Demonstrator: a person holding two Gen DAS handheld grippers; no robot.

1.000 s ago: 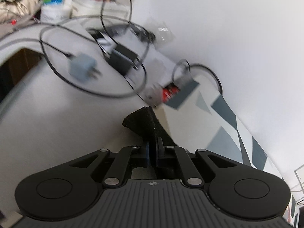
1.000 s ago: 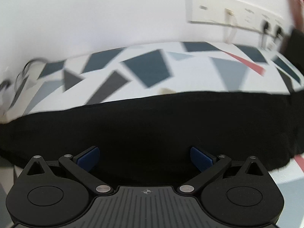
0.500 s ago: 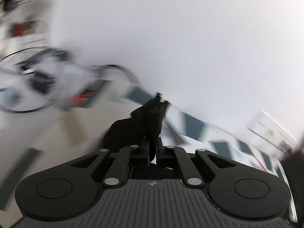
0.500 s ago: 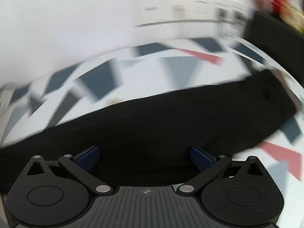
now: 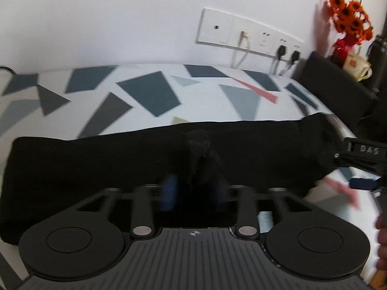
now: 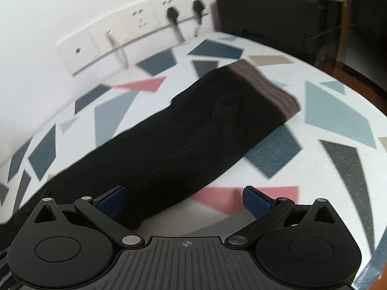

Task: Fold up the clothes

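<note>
Black garment [image 5: 96, 169] lies as a long folded strip across the patterned worktop [image 5: 150, 91]; left gripper [image 5: 193, 191] fingers have just been opening, a fabric bunch between them, apparently released; right gripper [image 6: 185, 199] fingers wide, empty, ready.

The table [image 6: 338, 111] wears a white cover printed with scattered grey, slate-blue, tan and pinkish-red shapes, and its far edge meets a white wall. A long black garment [image 6: 193, 140] lies flat across it, folded into a narrow strip, with a brownish ribbed band at one end. A black box [image 6: 266, 12] sits at the far corner.
</note>
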